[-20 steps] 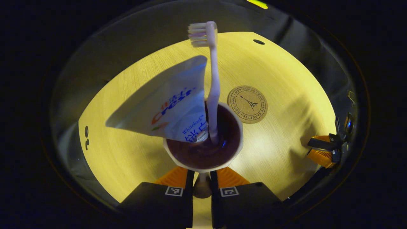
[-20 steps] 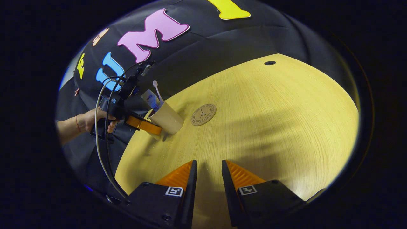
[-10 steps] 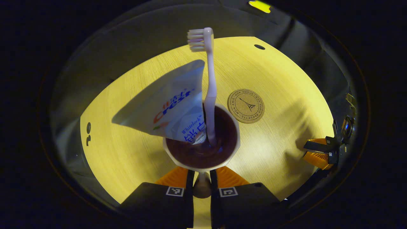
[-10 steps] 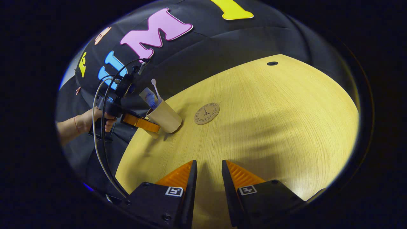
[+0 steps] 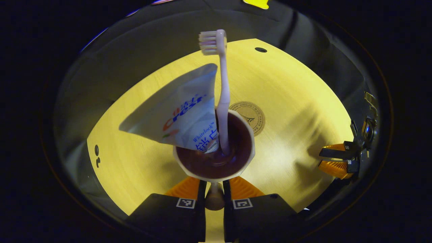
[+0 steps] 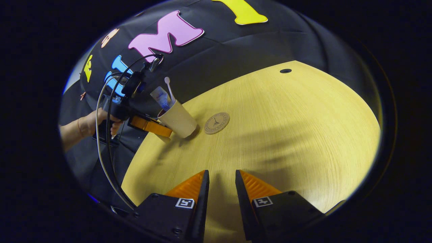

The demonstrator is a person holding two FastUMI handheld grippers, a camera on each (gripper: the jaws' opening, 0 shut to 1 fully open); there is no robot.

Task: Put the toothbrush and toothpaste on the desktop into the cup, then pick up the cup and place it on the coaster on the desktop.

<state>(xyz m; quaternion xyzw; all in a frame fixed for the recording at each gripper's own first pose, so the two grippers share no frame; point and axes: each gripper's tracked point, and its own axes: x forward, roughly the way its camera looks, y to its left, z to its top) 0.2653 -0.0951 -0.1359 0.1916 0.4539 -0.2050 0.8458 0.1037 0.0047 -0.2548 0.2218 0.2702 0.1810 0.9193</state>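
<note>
Cup travel has begun: my left fingers [image 5: 214, 184] clamp the beige paper cup [image 5: 214, 153], now overlapping the round cork coaster [image 5: 251, 114]; my right fingers [image 6: 221, 189] idle, slightly parted.

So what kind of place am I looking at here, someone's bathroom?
Probably not; it looks like a recording booth. A pale wooden table stands against a black cloth wall, and a hand holds a cabled gripper clamping a beige cup near a round cork coaster.
</note>
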